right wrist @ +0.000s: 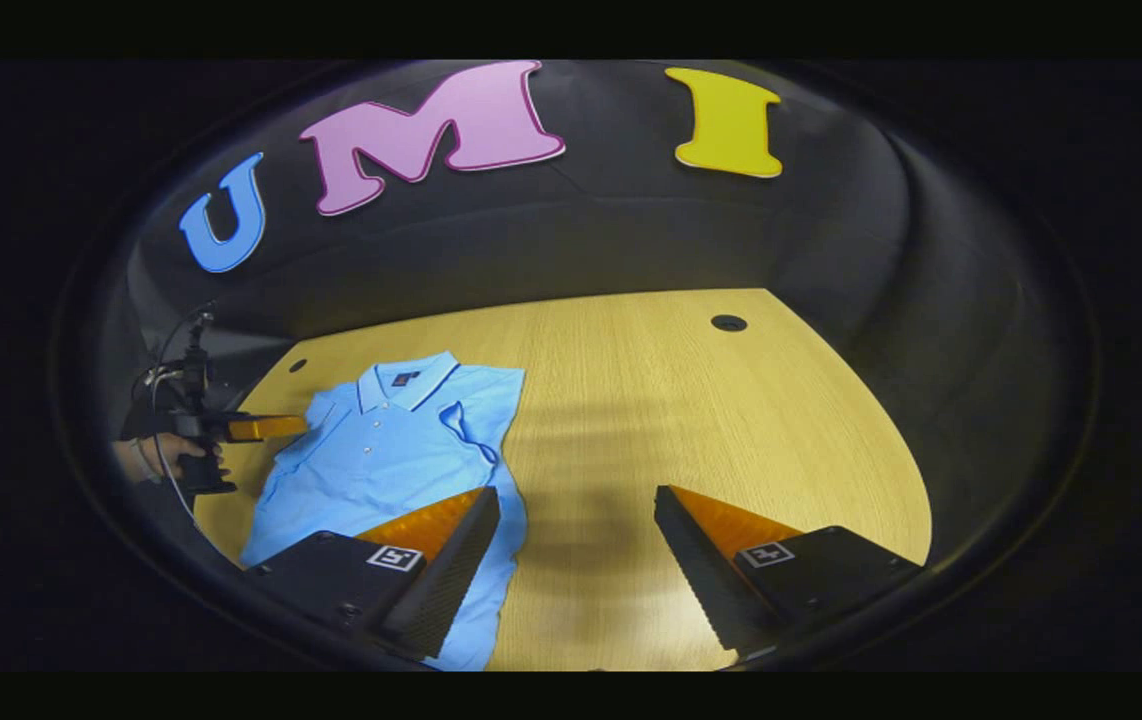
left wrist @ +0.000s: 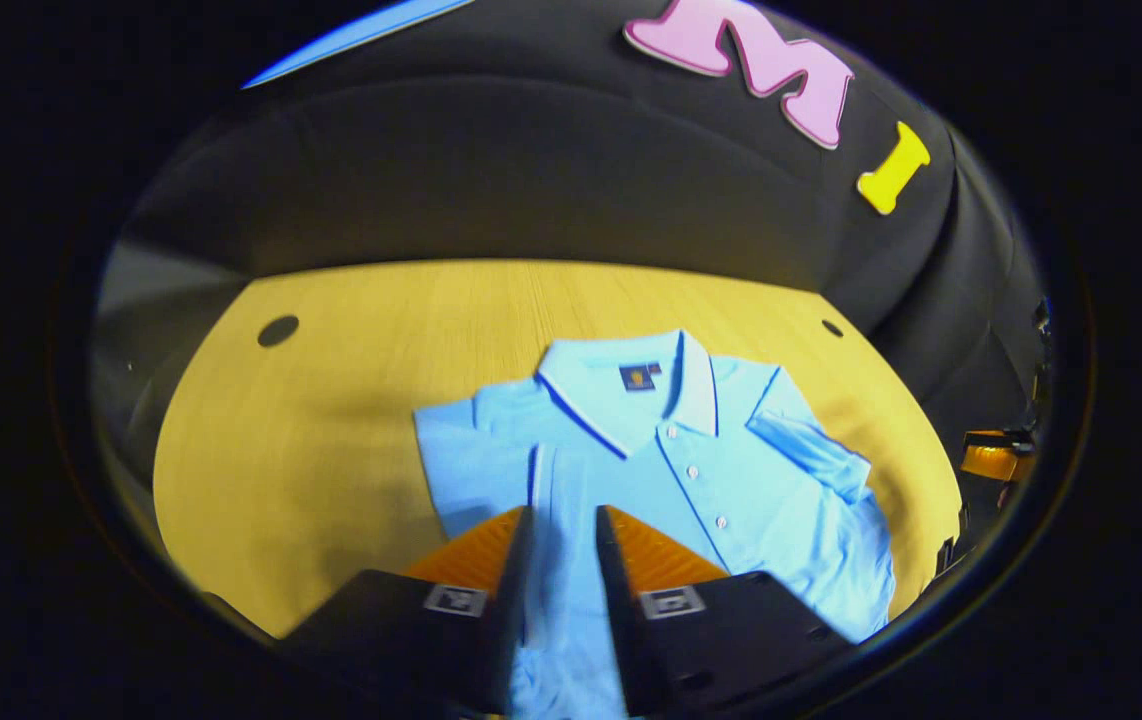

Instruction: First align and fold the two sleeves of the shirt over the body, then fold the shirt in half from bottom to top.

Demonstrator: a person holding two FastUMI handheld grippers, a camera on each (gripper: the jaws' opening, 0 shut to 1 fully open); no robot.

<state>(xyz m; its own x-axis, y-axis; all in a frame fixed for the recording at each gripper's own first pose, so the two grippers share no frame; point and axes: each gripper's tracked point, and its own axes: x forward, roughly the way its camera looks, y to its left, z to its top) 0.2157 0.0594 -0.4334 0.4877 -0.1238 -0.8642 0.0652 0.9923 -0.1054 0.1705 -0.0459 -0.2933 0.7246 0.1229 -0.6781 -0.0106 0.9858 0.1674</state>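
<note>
Shirt under left gripper, jaws narrowly parted; right gripper jaws wide, empty.

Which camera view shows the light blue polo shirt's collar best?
The left gripper view: the striped collar of the light blue polo shirt sits near centre, large, with the placket buttons clear. In the right gripper view the collar is smaller and off to the left.

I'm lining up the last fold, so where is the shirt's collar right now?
In the left gripper view the collar lies at the shirt's far end, toward the booth wall, beyond the left gripper, on the wooden table.
</note>
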